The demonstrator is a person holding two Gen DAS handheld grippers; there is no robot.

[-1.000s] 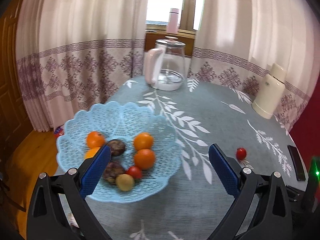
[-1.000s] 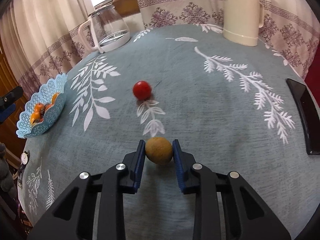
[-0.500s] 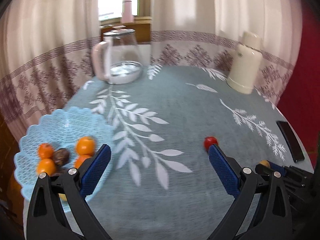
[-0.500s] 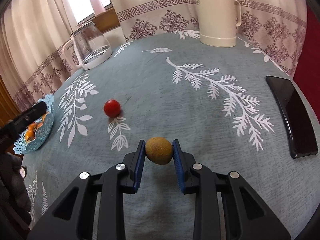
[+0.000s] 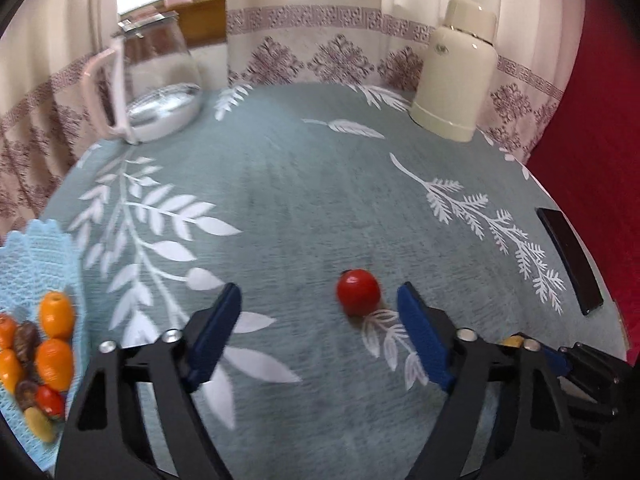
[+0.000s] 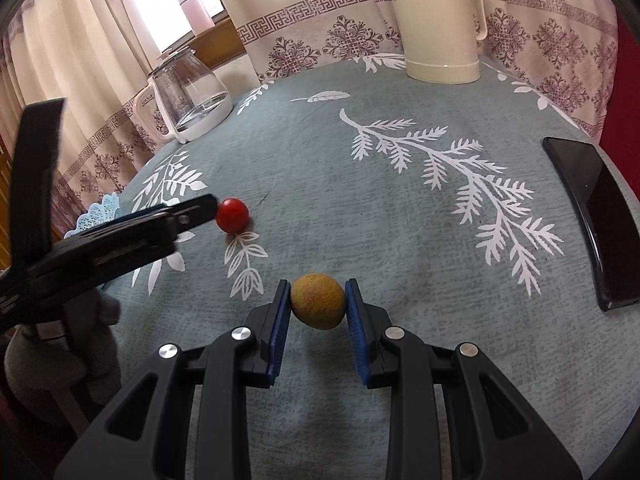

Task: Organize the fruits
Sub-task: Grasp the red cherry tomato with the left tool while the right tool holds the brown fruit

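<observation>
Two fruits matter from where I sit, and each tong has one. Nearest to me, my right gripper (image 6: 318, 304) is clamped on the brown fruit (image 6: 318, 301), both blue pads pressed to its sides; its long axis runs across the jaws, nine to three. I cannot tell whether it rests on the cloth (image 6: 360, 208) or hangs just above it.

My left gripper (image 5: 318, 334) stands wide apart and grips nothing. The tomato (image 5: 358, 291) lies on the cloth at about one o'clock from the middle of that gap, just beyond the fingertips and close to the right-hand pad (image 5: 420, 336). It is round, so no axis to line up with. From the right wrist view the same tomato sits at about eleven o'clock, with the left tong's tip just beside it, apart by a sliver. I judge the left the nearer hand for it: nudge toward one o'clock, push forward, then close.

Farther out, the basket (image 5: 36, 256) sits at nine o'clock in the left view, already holding oranges and other fruit; both loads should end there. Beyond stand the kettle (image 5: 160, 84) at eleven and the flask (image 5: 456, 72) at one, well clear.
</observation>
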